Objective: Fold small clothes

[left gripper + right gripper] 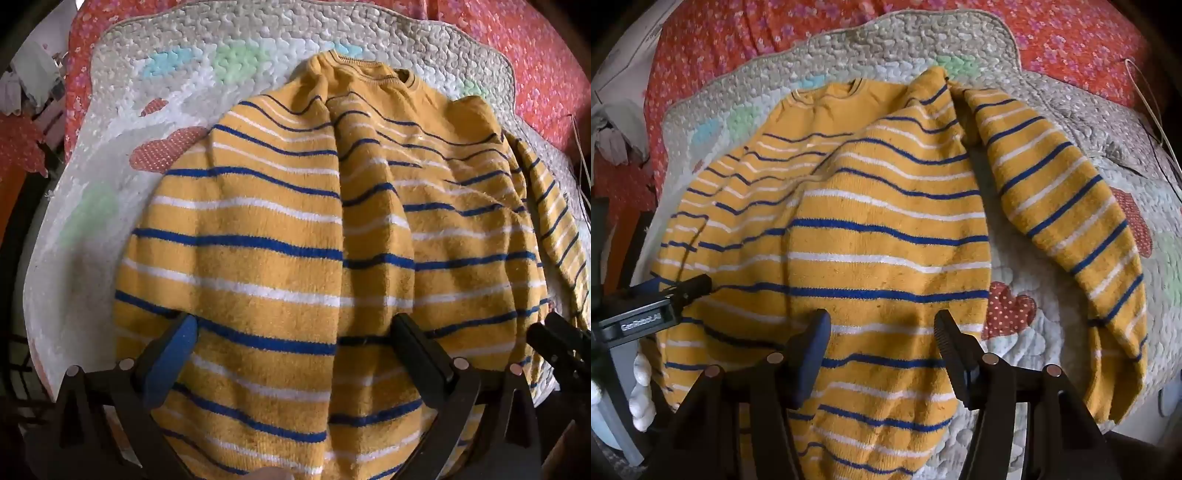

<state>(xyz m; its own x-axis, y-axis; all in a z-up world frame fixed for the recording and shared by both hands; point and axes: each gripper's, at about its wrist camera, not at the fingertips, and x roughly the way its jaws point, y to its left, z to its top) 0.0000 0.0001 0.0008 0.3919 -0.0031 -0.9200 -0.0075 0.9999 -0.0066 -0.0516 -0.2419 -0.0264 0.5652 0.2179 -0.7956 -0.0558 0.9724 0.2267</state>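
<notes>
A small yellow sweater [280, 229] with blue and white stripes lies on a white quilted mat [110, 184], collar at the far end. It also shows in the right wrist view [886, 229]. One sleeve is folded over the body; the other sleeve [1071, 206] lies spread out to the right. My left gripper [295, 332] is open over the sweater's lower part, holding nothing. My right gripper [882, 332] is open over the sweater's lower right part, holding nothing. The left gripper's finger [683, 291] shows at the left of the right wrist view.
The mat [1052, 332] has pastel patches and red dotted hearts and lies on a red flowered bedspread [1071, 37]. A thin cord [1152, 99] runs along the right side. Clutter [29, 85] sits beyond the bed's left edge.
</notes>
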